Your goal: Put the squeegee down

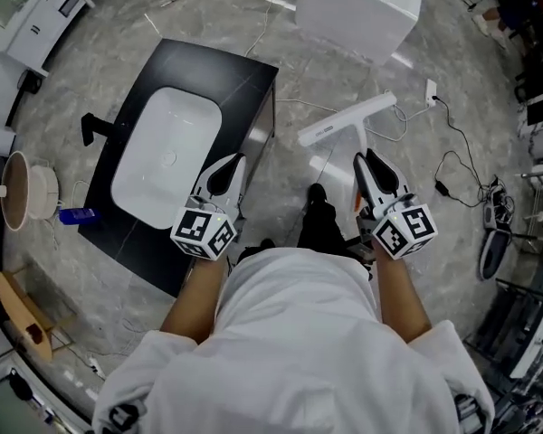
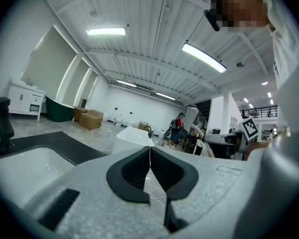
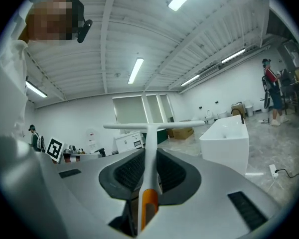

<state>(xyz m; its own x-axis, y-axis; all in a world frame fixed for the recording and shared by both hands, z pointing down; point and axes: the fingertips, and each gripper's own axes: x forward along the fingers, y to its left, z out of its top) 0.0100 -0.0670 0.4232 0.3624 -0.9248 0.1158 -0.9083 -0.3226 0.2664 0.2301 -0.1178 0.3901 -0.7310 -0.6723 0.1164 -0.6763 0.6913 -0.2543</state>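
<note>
White sleeves (image 1: 140, 373); grey grippers (image 1: 236, 159) (image 1: 363, 156), marker cubes (image 1: 204, 231).

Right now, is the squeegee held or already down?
Held: the right gripper is shut on the squeegee, jaws around its handle.

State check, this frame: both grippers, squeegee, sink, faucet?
left gripper: shut, nothing between the jaws.
right gripper: shut on the squeegee's handle.
squeegee: held off the floor, blade end pointing away from the person, not yet put down.
sink basin: empty, no water visible.
faucet: no water running, as far as shows.
</note>
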